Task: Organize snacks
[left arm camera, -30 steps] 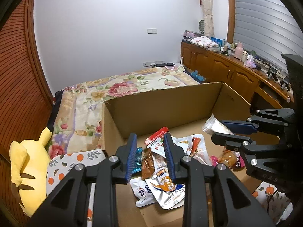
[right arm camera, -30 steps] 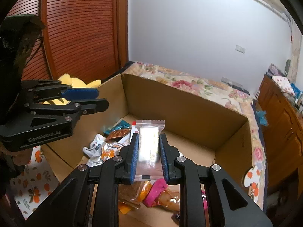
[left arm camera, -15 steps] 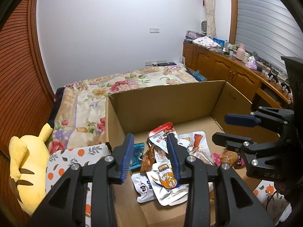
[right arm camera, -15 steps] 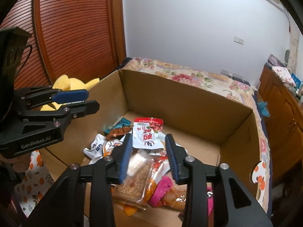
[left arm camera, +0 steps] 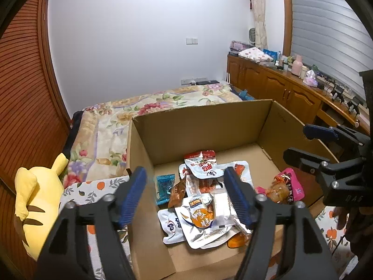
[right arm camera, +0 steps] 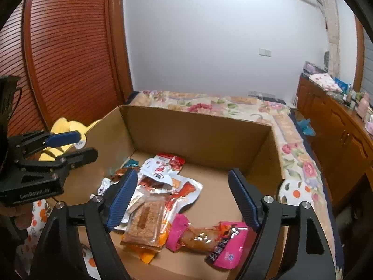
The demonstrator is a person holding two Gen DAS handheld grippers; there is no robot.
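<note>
Above the cardboard box (right arm camera: 198, 135) both the left gripper (left arm camera: 186, 193) and right gripper (right arm camera: 184, 198) have just been opening, empty, over the snack packets (left arm camera: 200, 210), so fetching more snacks seems next.

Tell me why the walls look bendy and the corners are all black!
Left wrist view: a fisheye lens bows the wooden wall and blacks out the corners; the left tool has one finger smeared with motion blur; the silver packets glare. Right wrist view: same curving on the cardboard box, soft indoor light, the pink snack packet fairly sharp.
</note>
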